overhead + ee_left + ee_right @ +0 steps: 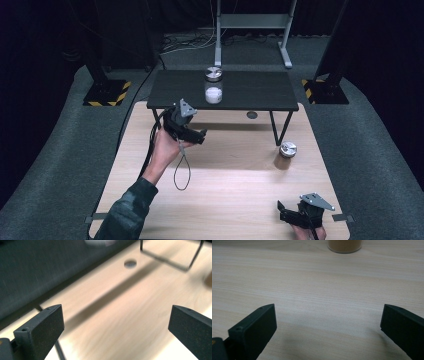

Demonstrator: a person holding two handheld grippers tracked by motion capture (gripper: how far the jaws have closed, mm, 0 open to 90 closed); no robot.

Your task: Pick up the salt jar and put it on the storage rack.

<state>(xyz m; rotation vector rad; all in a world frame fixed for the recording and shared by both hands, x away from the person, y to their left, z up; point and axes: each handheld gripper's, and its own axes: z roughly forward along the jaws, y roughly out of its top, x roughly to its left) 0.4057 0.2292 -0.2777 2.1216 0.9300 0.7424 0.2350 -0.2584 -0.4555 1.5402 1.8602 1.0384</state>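
Gaping left tongs (199, 136) beside white jar (213, 86)

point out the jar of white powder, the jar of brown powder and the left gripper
clear glass jar of white powder with metal lid (213, 93), high view, on its white contents
glass jar of brown powder with metal lid (287, 149), high view, on its lid
left gripper (199, 137), high view, between its fingertips

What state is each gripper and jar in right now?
Left gripper: jaws wide open, nothing between them, held above the wooden table.
Right gripper: jaws open, nothing between them, low at the table's near edge.
White-filled jar: upright on the black shelf, lid on, untouched.
Brown-filled jar: upright on the wooden table, lid on, untouched.
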